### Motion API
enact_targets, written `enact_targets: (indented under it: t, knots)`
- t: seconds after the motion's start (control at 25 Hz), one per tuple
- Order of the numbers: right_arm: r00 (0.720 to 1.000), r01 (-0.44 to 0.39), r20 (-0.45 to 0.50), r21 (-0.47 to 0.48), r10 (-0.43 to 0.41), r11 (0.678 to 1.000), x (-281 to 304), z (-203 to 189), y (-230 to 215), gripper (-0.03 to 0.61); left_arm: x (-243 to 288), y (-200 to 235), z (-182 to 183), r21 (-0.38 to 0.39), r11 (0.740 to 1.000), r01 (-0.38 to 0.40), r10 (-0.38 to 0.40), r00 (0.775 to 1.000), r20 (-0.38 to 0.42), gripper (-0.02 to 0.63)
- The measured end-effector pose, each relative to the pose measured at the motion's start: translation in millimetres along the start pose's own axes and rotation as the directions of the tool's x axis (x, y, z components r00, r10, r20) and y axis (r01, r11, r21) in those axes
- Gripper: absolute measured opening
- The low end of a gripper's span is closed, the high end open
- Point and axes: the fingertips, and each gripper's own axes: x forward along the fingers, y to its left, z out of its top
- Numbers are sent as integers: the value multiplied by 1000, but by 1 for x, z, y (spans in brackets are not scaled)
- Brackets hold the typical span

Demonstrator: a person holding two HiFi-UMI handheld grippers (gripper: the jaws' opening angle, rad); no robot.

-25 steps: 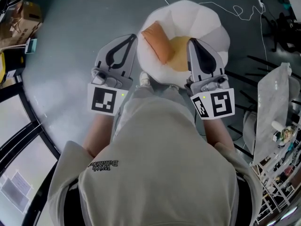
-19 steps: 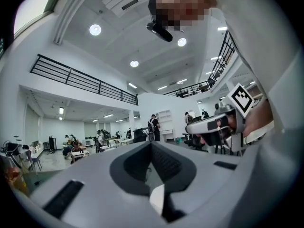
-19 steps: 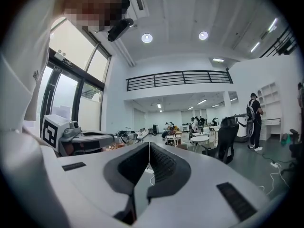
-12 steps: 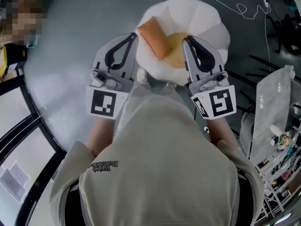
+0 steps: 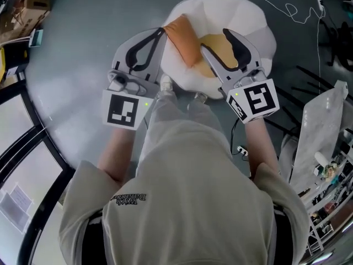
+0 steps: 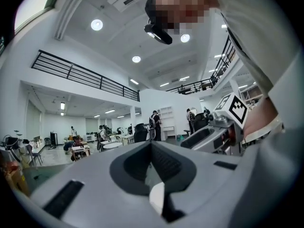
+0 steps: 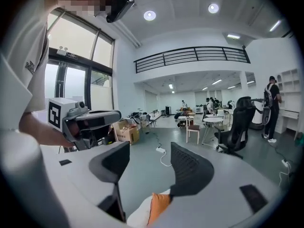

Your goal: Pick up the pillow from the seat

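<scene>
- Because the person (image 5: 187, 192) is standing right over it, the white padded seat (image 5: 245, 15) is lying on the grey floor (image 5: 83, 32) directly ahead and below. That is putting everything on it within an easy downward reach.
- Lying across the near-left part of that seat, the orange pillow (image 5: 185, 40) is looking propped at a slant towards the seat's middle. Judging by this, it is offering an edge that jaws could close over.
- Hovering over the pillow's right side, the right gripper (image 5: 214, 40) is pointing slightly downward. Its jaws have just been opening and are standing about half apart. In the right gripper view the pillow is showing low between them, but neither pad is pressing on it yet.
- Sitting just beside the pillow's left edge, the left gripper (image 5: 161, 32) is pointing level, with its jaws drawn together at the tips and gripping nothing. It is probably serving as a steadying second tool while the right one is lining up the grab.
</scene>
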Motion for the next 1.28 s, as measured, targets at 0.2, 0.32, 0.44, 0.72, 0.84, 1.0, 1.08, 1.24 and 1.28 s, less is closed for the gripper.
enact_targets:
  t: [0.2, 0.32, 0.44, 0.72, 0.84, 1.0, 1.08, 1.24, 1.28]
  knots:
    - [996, -25, -89, 2, 25, 1000, 47, -48, -18, 333, 11, 21, -52, -86, 994, -71, 68, 997, -38, 9]
    - [992, -24, -123, -5, 23, 1000, 69, -80, -33, 348, 29, 25, -80, -118, 988, -101, 98, 995, -30, 9]
    - [986, -26, -164, -7, 24, 1000, 90, -128, -46, 357, 46, 18, -123, -138, 987, -78, 71, 996, -56, 9]
    - [968, -25, -247, 40, 34, 999, 151, -275, -70, 397, 72, 3, -274, -181, 982, -59, 30, 986, -162, 9]
    - [957, -18, -289, 55, 33, 998, 172, -337, -73, 411, 74, -1, -335, -204, 974, -94, 52, 979, -199, 9]
    - [940, -32, -336, 68, 53, 997, 194, -406, -75, 425, 80, -14, -406, -226, 971, -73, 23, 976, -216, 9]
    - [933, -28, -356, 71, 52, 997, 205, -437, -78, 433, 84, -21, -440, -239, 970, -53, -3, 974, -227, 9]
    - [915, -22, -402, 44, 38, 999, 219, -494, -83, 437, 90, -37, -504, -263, 965, -18, -60, 957, -285, 9]
    - [909, -24, -415, 38, 38, 999, 223, -507, -84, 437, 92, -39, -519, -272, 962, -15, -71, 950, -303, 9]
